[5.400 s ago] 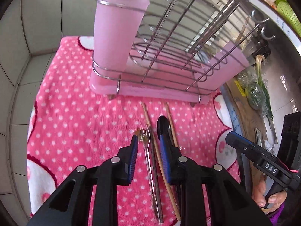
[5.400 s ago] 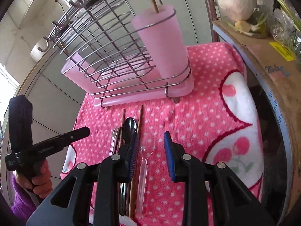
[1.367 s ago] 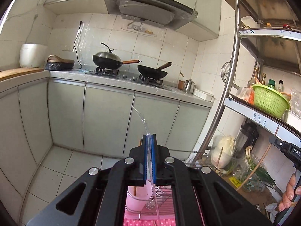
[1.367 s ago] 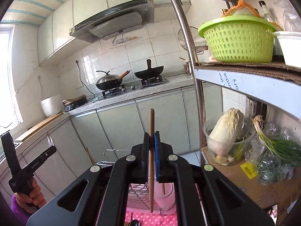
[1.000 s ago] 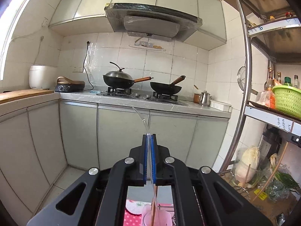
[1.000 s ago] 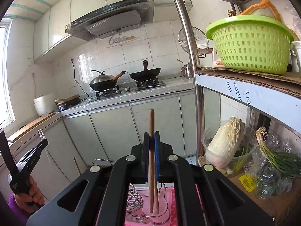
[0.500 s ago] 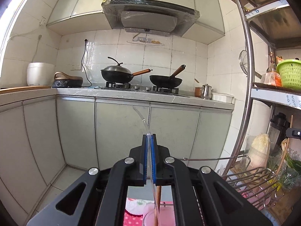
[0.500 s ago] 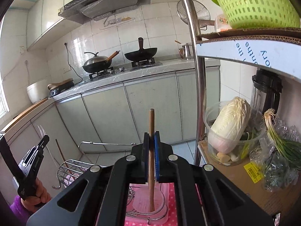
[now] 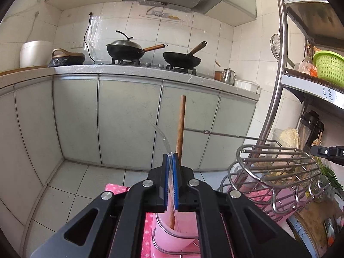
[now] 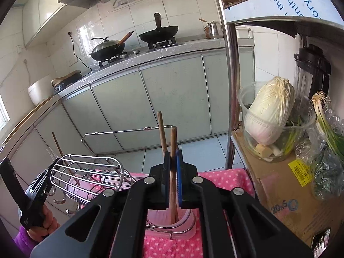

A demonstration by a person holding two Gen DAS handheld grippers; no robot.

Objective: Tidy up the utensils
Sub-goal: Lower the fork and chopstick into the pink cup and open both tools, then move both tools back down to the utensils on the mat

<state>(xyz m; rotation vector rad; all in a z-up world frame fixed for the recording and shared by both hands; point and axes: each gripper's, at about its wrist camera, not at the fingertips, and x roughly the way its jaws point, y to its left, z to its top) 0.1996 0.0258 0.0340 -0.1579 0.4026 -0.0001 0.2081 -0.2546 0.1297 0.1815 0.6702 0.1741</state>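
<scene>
Left gripper point(image 9: 171, 180) closed on a clear plastic spoon point(image 9: 164, 139), fingers pinching its handle, held upright directly above the pink cup point(image 9: 172, 234). Right gripper point(image 10: 173, 178) clamped on a wooden chopstick point(image 10: 172, 150), lower end already inside the same pink cup point(image 10: 172, 221), beside a second chopstick point(image 10: 161, 129) standing there. Step in hand, by the look of it: dropping both utensils into the cup at the near end of the wire rack point(image 9: 277, 172). Next move likely calls for easing the spoon down until its tip clears the cup's rim, then parting the fingers of each gripper in turn and lifting straight up so nothing tips out.

Just behind the cup, wire rack and pink polka-dot cloth point(image 10: 215, 178). Farther off from the cup, a cardboard box point(image 10: 279, 182) with a tub of cabbage point(image 10: 271, 111), then grey cabinets and woks on the stove.

Hard to make out: the spoon's bowl, hidden by the left gripper's body; whether it is already inside the cup; the cup's base and the table under the cloth, cut off below. Other utensils not in view.
</scene>
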